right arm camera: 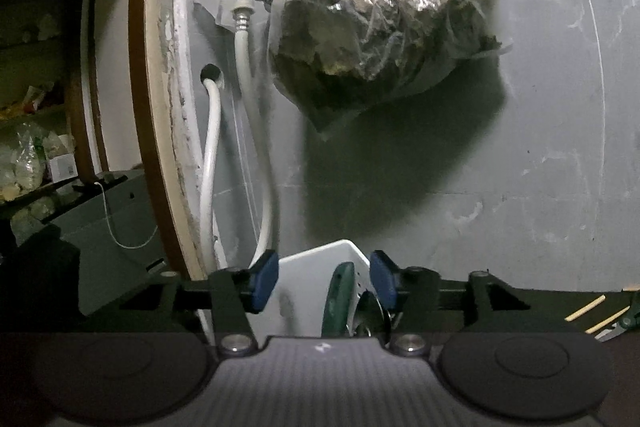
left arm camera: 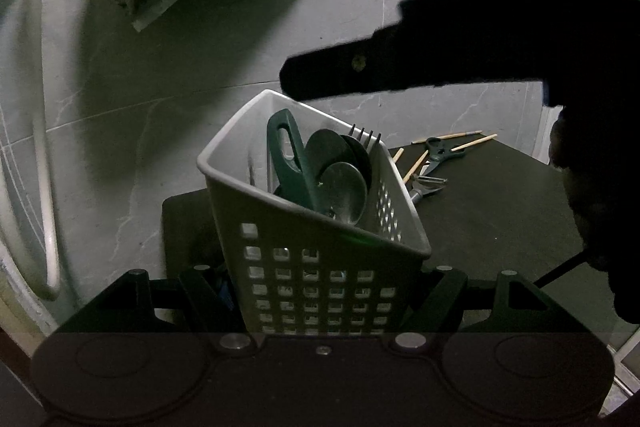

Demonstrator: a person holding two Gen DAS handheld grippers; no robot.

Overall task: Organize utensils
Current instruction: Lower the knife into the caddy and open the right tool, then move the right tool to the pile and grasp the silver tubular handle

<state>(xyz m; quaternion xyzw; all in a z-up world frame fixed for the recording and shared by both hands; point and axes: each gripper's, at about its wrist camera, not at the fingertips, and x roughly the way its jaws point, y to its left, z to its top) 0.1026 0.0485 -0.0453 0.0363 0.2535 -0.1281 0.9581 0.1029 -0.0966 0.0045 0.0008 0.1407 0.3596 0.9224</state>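
Several utensils binned: green spatula (left arm camera: 289, 163), spoons, fork stand in the caddy (left arm camera: 320, 267).
Left-wrist view: left claw (left arm camera: 320, 301) pinches the caddy's near wall; chopsticks (left arm camera: 474, 143), scissors (left arm camera: 440, 149), peeler (left arm camera: 426, 187) lie beyond-right on the dark table (left arm camera: 500, 219).
Right-wrist view: right claw (right arm camera: 324, 285) spread, nothing pinched, above the caddy.
Obstacle: hanging bag (right arm camera: 380, 19) ahead.

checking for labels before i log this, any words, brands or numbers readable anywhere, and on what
No readable text in either view.
A small pale mark on the right gripper's body: a logo shape, not letters.
A box on the shelf carries a printed patch, too small and blurred to read.
The white basket and the green-handled utensil show no print.
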